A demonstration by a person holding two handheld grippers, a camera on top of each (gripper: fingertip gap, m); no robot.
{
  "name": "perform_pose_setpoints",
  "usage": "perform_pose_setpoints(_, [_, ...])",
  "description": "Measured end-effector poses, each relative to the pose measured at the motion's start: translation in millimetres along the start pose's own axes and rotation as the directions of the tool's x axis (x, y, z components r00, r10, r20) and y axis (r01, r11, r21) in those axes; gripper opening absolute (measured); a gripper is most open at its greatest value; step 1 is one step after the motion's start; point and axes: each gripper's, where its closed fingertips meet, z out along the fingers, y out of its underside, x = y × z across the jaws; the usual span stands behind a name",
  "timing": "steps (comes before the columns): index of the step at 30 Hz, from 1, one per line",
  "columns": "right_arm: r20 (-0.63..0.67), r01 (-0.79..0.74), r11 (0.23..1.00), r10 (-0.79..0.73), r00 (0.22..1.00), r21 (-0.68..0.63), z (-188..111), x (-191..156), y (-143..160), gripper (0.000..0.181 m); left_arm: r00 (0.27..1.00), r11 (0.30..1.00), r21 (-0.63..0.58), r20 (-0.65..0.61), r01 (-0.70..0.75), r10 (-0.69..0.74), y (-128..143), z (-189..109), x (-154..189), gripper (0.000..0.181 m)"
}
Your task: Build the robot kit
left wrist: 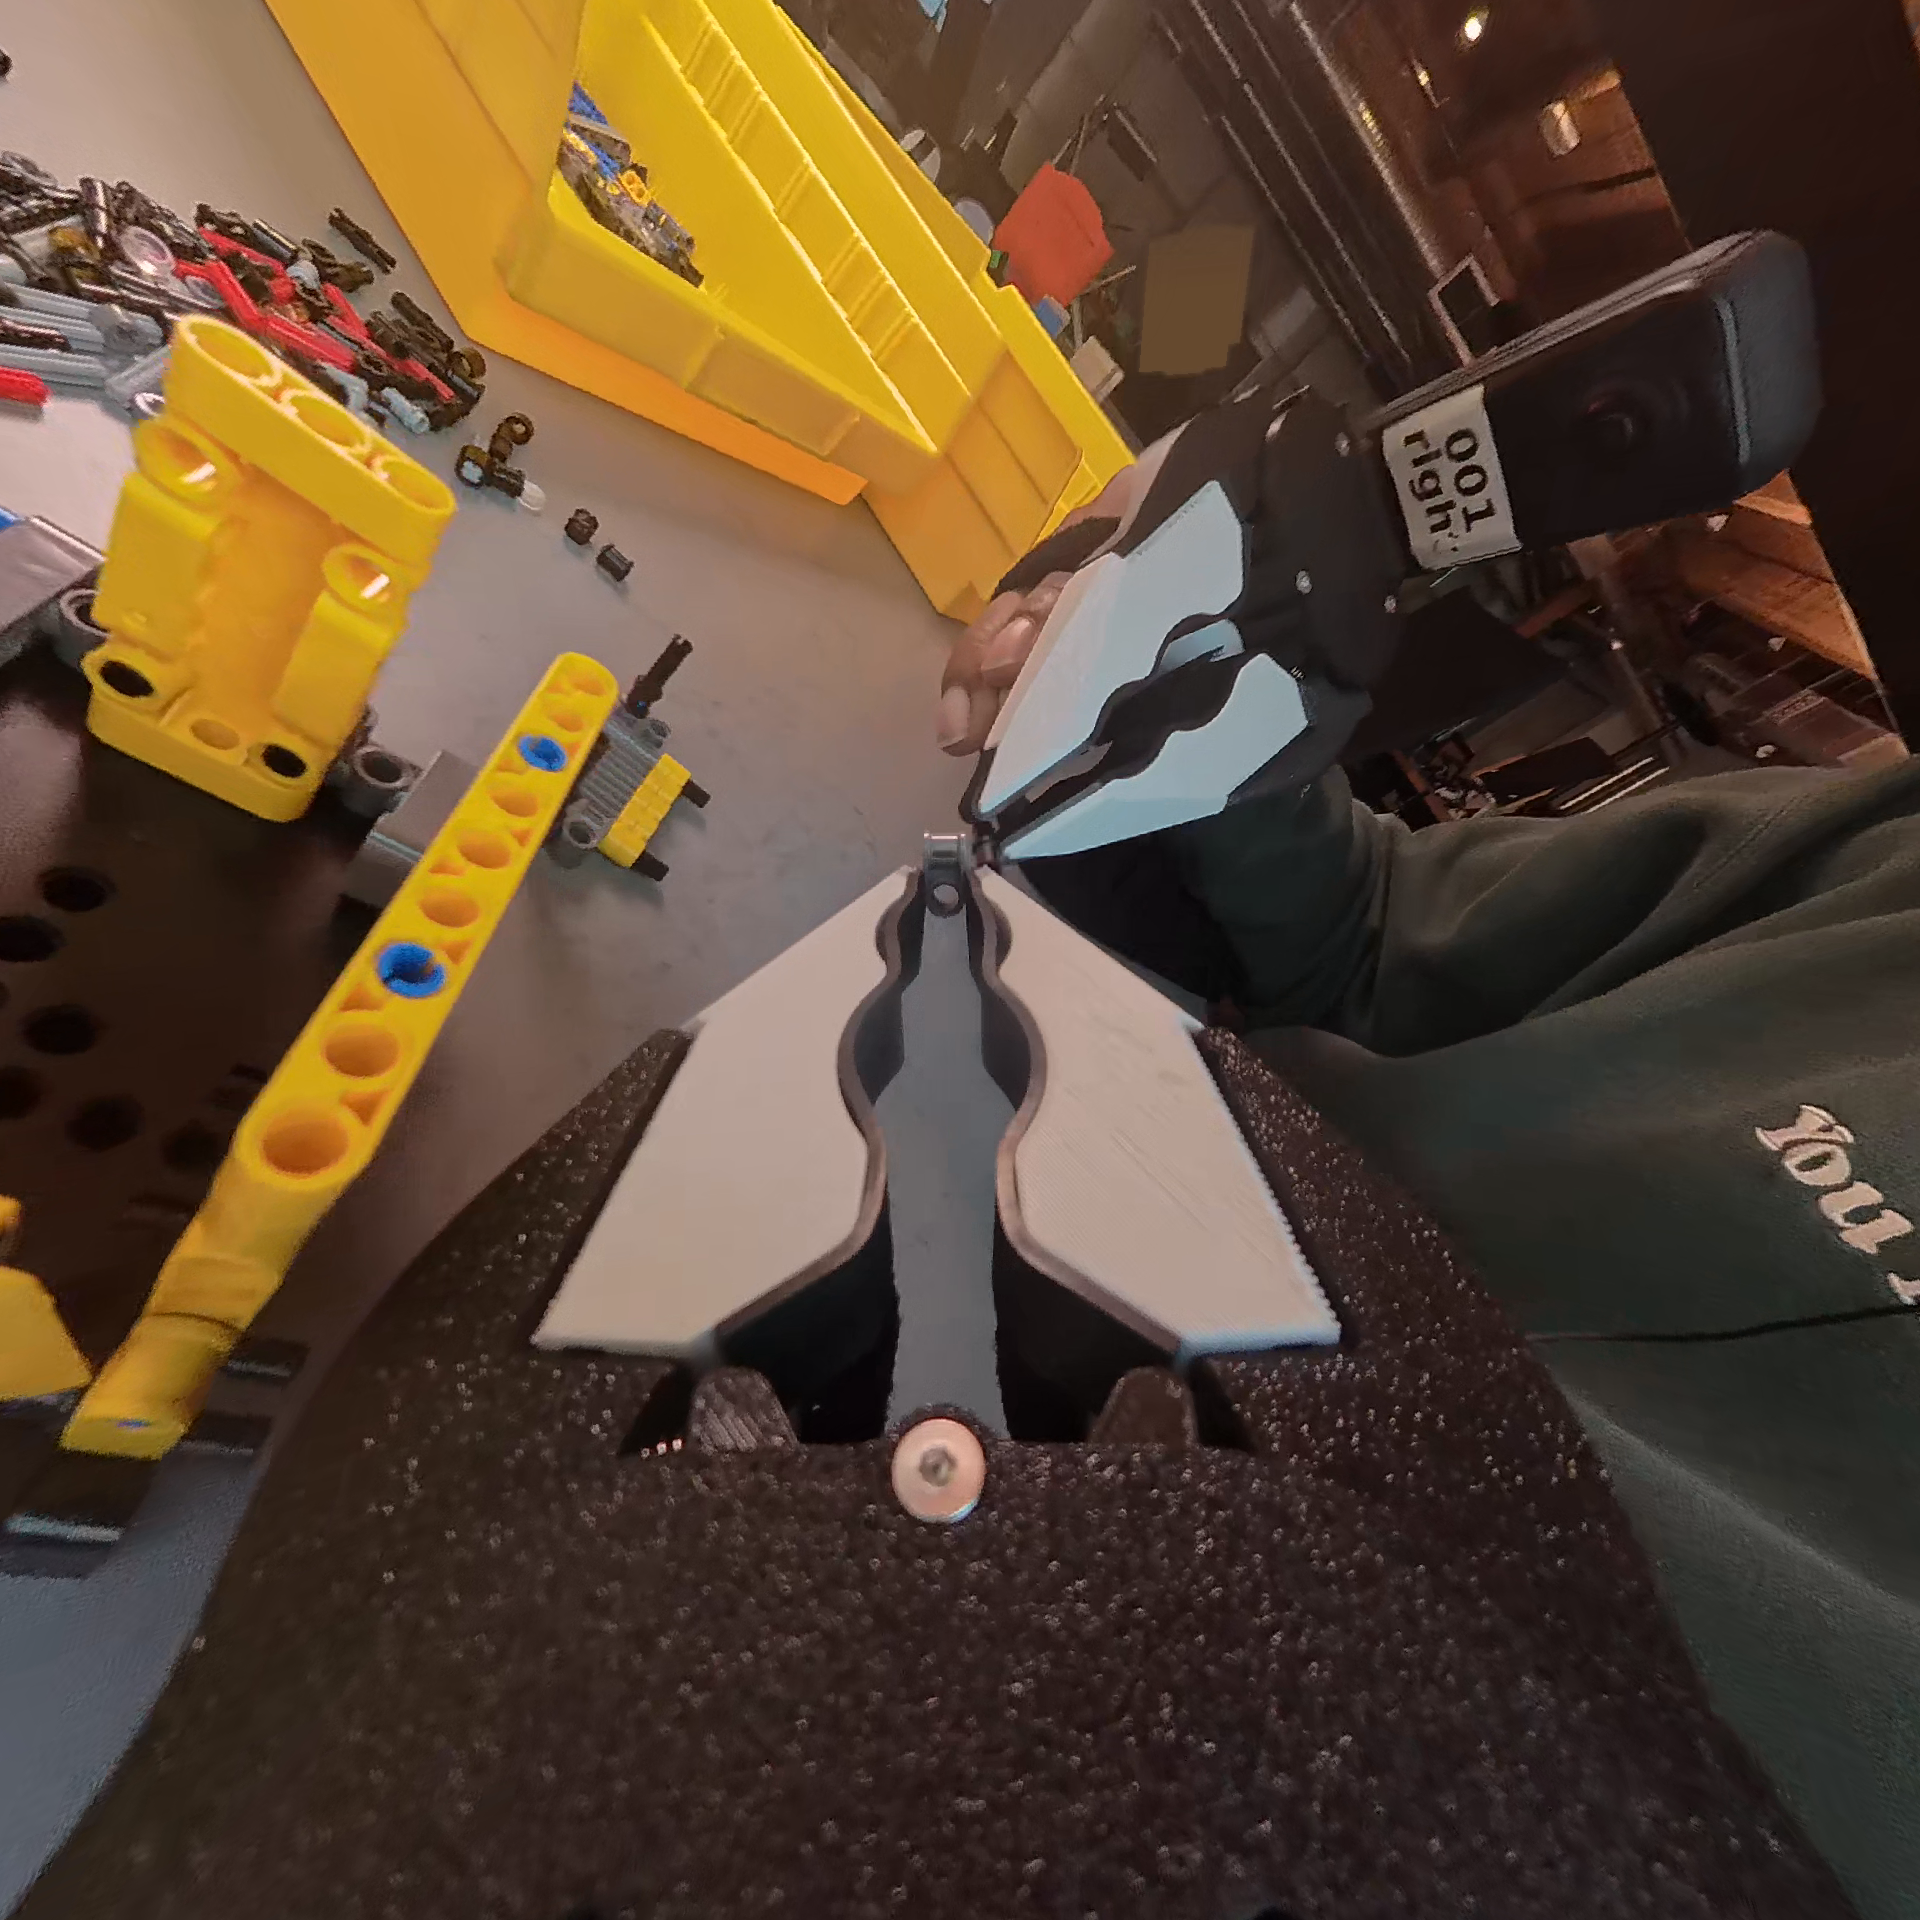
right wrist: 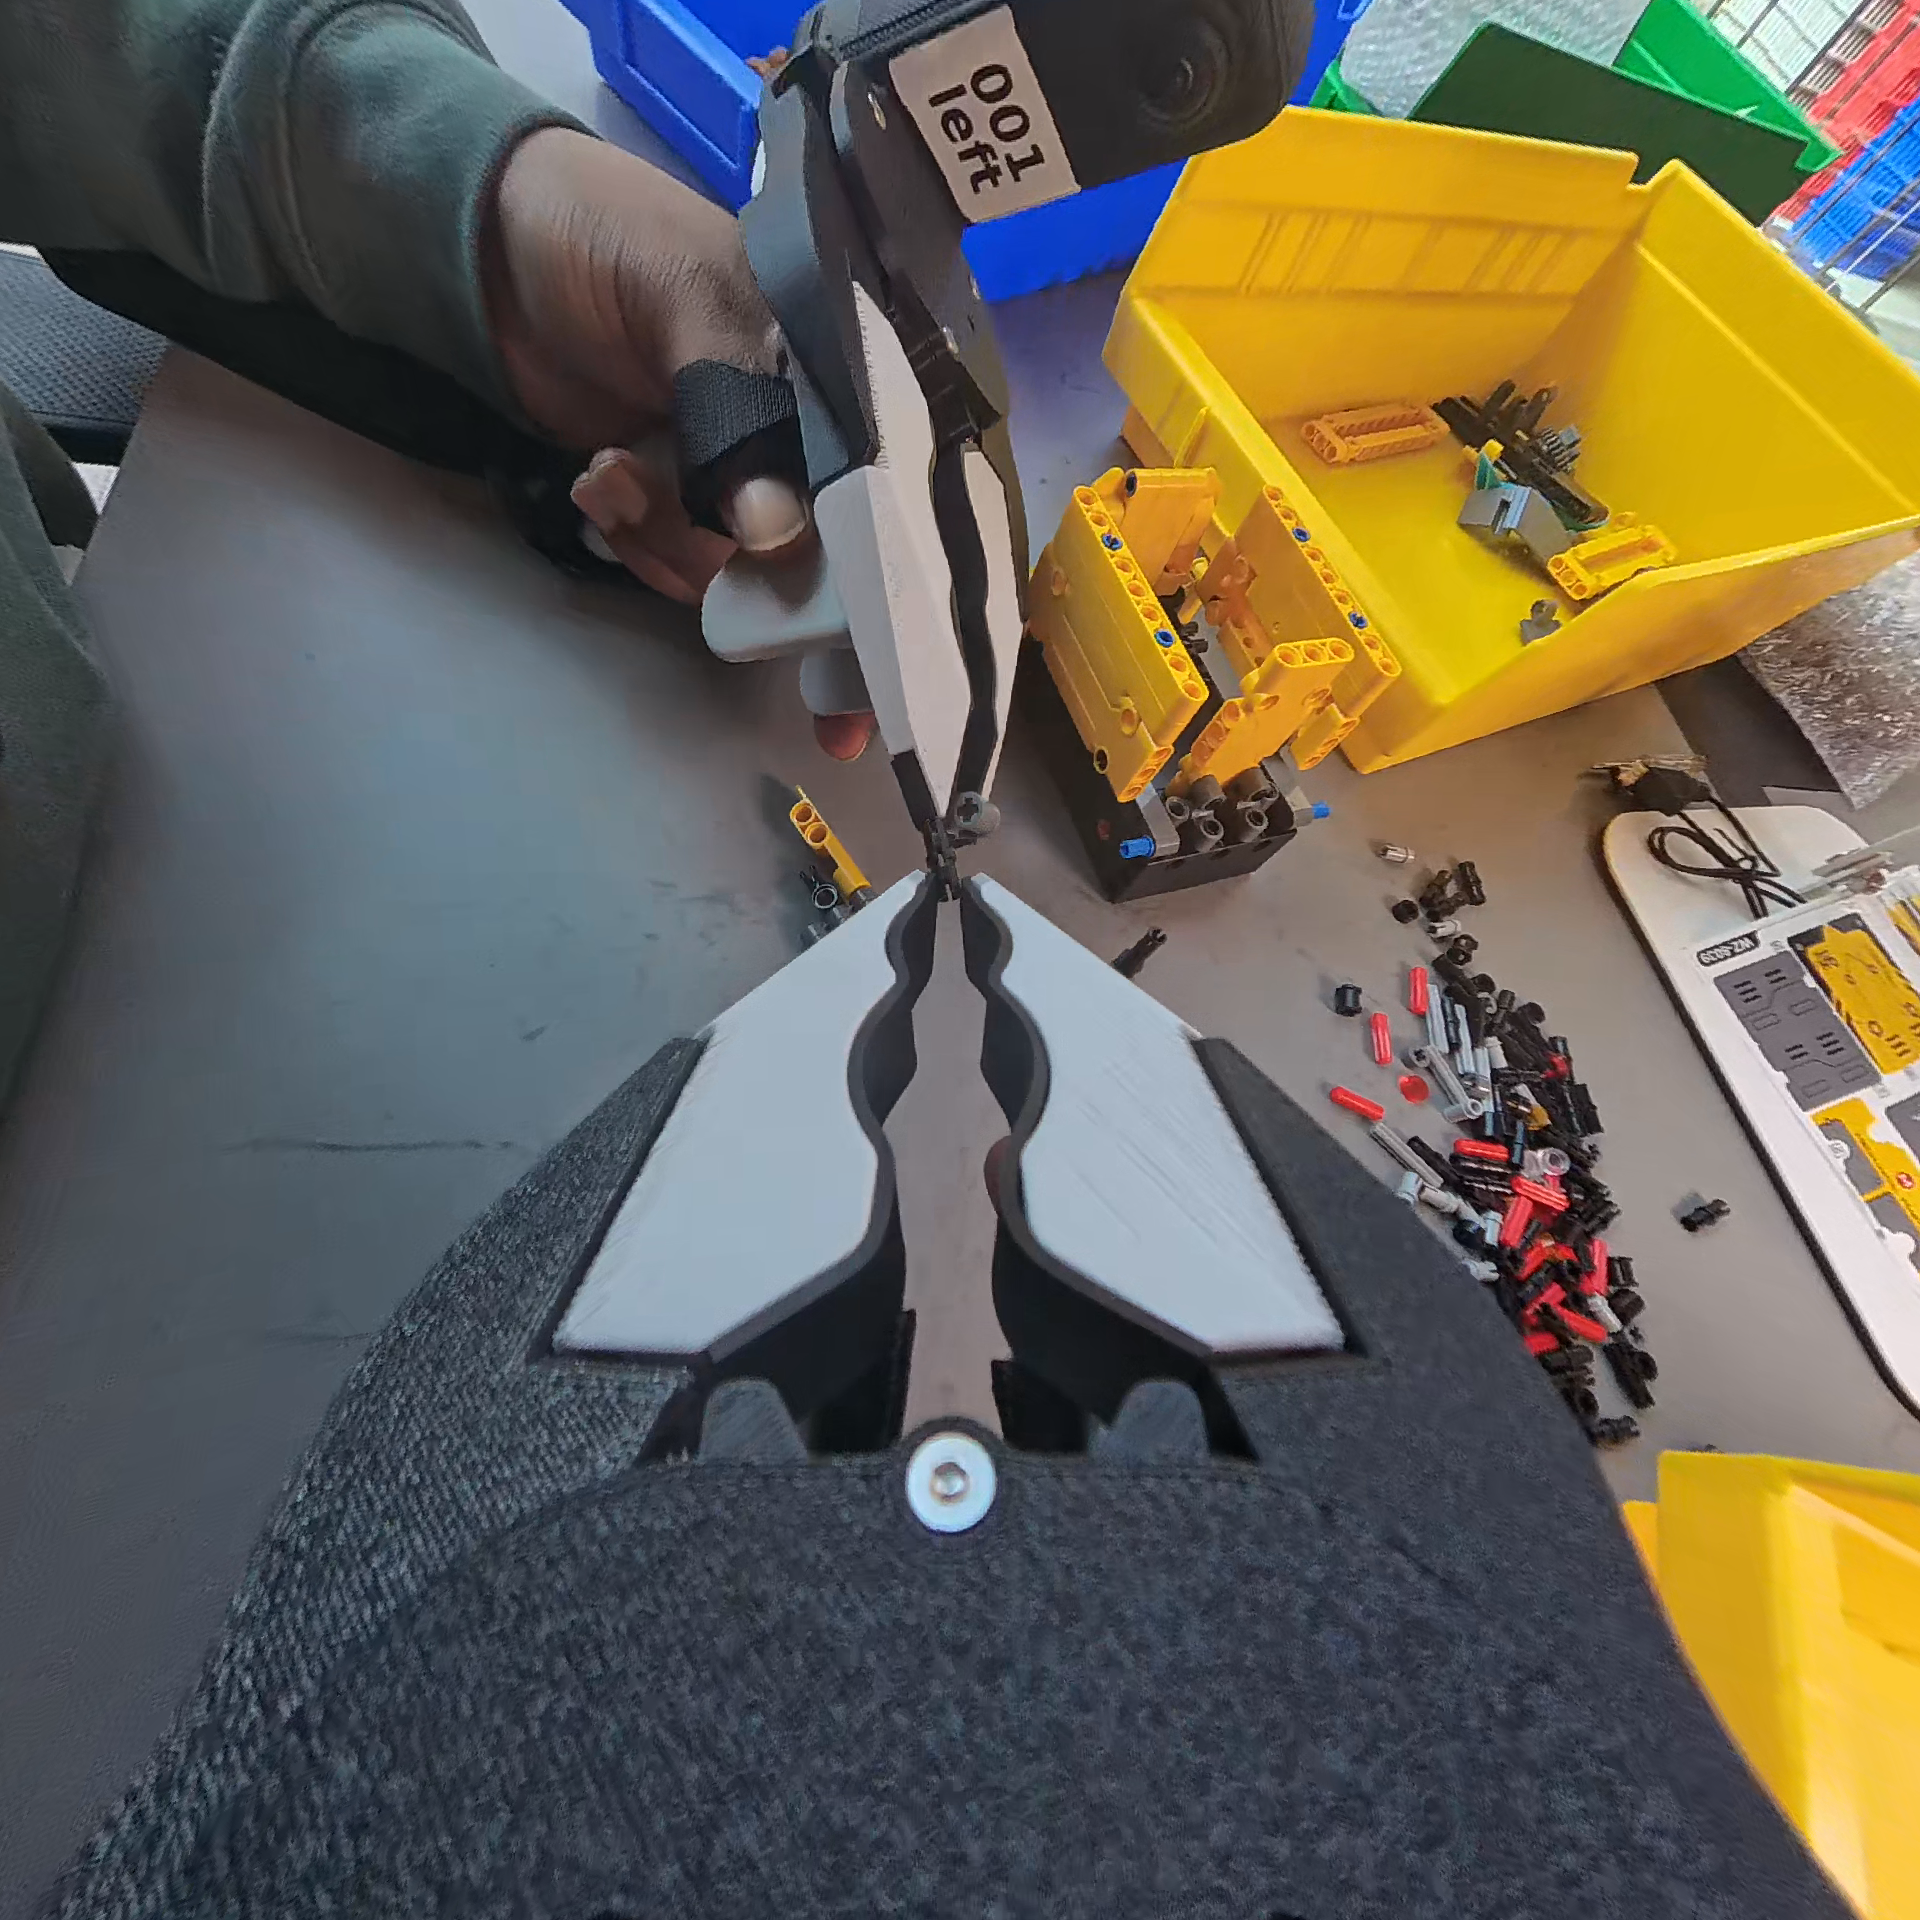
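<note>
My left gripper (left wrist: 943,883) is shut on a small grey connector (left wrist: 943,860) with a round hole. In the right wrist view it (right wrist: 951,805) comes down from above with the grey connector (right wrist: 979,814) at its tips. My right gripper (right wrist: 945,888) is shut on a thin black pin (right wrist: 943,850), whose far end meets the grey connector. In the left wrist view the right gripper (left wrist: 987,836) comes in from the right, tip to tip with the left. Both are held a little above the grey table (right wrist: 416,831).
A yellow beam assembly (right wrist: 1174,644) on a black block stands just beyond the tips; it also shows at the left (left wrist: 260,582). A yellow bin (right wrist: 1507,416) with parts lies behind it. A pile of small pins (right wrist: 1507,1164) and an instruction sheet (right wrist: 1818,1039) lie at the right. Only a small space, under 4 cm, lies between the two pairs of fingers.
</note>
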Motion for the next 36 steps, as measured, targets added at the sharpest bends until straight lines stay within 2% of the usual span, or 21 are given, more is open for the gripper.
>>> perform_pose_setpoints(4, [0.038, 0.03, 0.995, -0.027, 0.999, -0.095, -5, -3, 13, 0.004, 0.997, 0.998, -0.028, 0.047, -0.053, 0.055, 3, 1, -2, 0.006])
perform_pose_setpoints(8, [0.072, 0.097, 0.944, -0.078, 0.994, -0.316, -17, 2, 46, 0.004, 0.997, 0.998, -0.003, 0.044, -0.06, 0.06, -1, -3, -1, 0.006])
perform_pose_setpoints(10, [0.098, 0.161, 0.872, -0.13, 0.987, -0.462, -26, 8, 64, 0.004, 0.997, 0.998, 0.003, 0.048, -0.059, 0.059, -2, -5, -3, 0.006])
perform_pose_setpoints(14, [0.224, 0.312, 0.651, -0.217, 0.95, -0.692, -44, 16, 90, 0.004, 0.996, 0.998, 0.009, 0.055, -0.068, 0.067, -4, -8, -3, 0.006])
perform_pose_setpoints(17, [0.341, 0.416, 0.515, -0.239, 0.909, -0.75, -47, 13, 101, 0.004, 0.995, 0.997, 0.006, 0.061, -0.083, 0.082, -4, -9, -2, 0.006])
perform_pose_setpoints(19, [0.394, 0.451, 0.467, -0.22, 0.892, -0.76, -45, 9, 104, 0.004, 0.994, 0.996, 0.004, 0.068, -0.089, 0.089, -4, -10, -2, 0.006])
perform_pose_setpoints(24, [0.436, 0.447, 0.46, -0.138, 0.889, -0.767, -38, 4, 100, 0.004, 0.993, 0.996, 0.01, 0.073, -0.094, 0.093, -6, -14, -3, 0.006])
perform_pose_setpoints(36, [0.404, 0.368, 0.551, -0.06, 0.913, -0.75, -31, -2, 94, 0.005, 0.991, 0.992, 0.02, 0.068, -0.121, 0.119, -10, -17, 5, 0.006])
